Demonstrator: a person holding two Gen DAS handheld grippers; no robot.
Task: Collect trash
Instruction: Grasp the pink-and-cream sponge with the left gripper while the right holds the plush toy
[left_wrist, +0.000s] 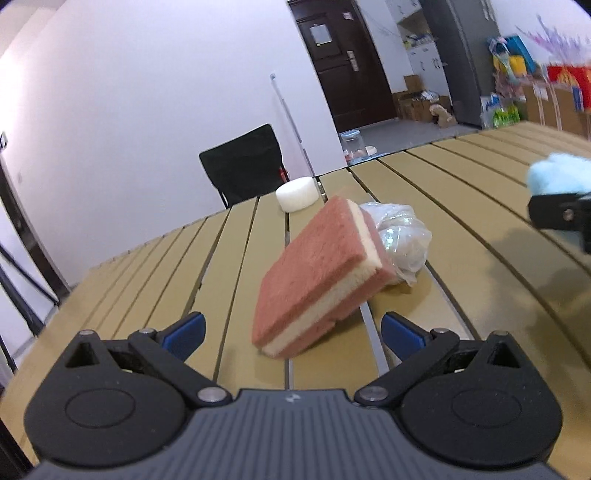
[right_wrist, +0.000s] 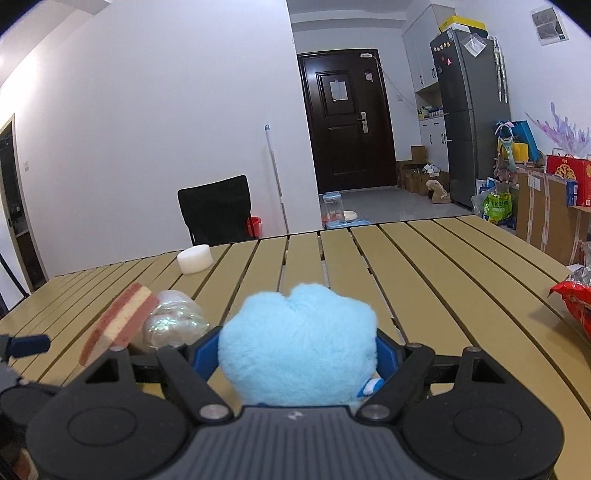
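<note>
Sponge (left_wrist: 317, 280) tilts, long axis leaning on bag (left_wrist: 400, 240).

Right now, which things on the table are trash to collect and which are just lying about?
Likely trash:
- plastic bag, crumpled
- red wrapper

Likely not trash:
- sponge, leaning on the bag
- blue plush, in the right gripper
- white puck

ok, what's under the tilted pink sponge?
The pink sponge leans on a crumpled clear plastic bag, its low edge on the slatted table. The bag shows behind and beside the sponge; what lies beneath the sponge itself is covered.
</note>
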